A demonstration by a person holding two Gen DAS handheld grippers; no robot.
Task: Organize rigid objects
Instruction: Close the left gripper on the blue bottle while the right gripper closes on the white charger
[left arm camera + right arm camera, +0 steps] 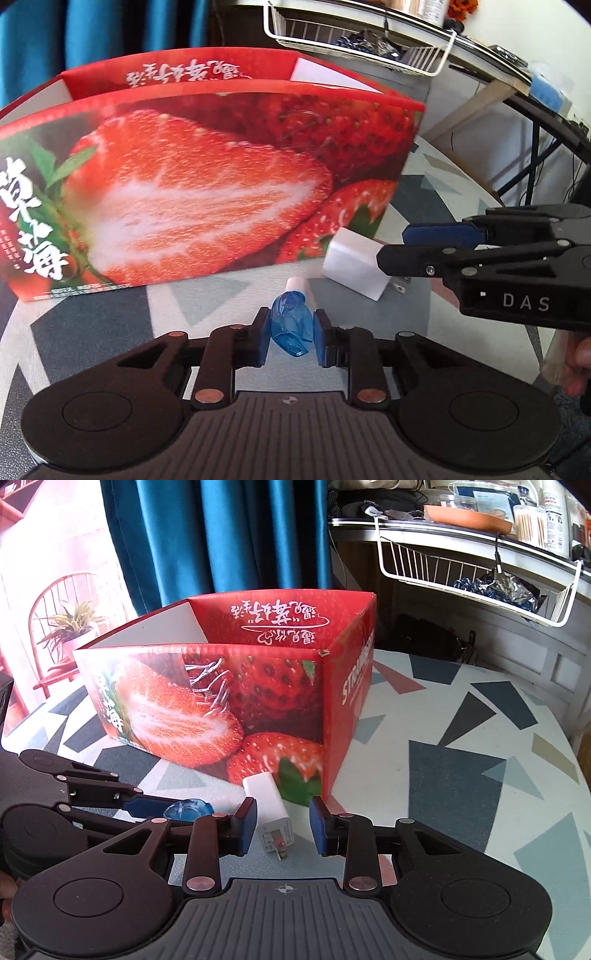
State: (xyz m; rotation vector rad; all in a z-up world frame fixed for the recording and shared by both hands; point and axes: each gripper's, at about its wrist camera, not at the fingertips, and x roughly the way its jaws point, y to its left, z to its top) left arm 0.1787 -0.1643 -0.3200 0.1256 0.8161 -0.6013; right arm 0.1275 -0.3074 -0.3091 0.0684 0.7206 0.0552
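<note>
Before the strawberry box (207,177), left claw (290,334) pinches a blue cap (291,325); right claw (282,823) gapes around a charger (271,808).

Teal curtain (236,535), white wire basket (476,579) under a cluttered shelf (443,531), geometric-patterned tablecloth (461,738), potted plant (74,624)

- A round table (461,775) with a pale top patterned in grey, dark blue, pink and tan triangles.
- A red open-topped cardboard box printed with strawberries (236,701) stands on it.
- A white plastic plug-in charger (271,808) lies just beside the box's near corner.
</note>
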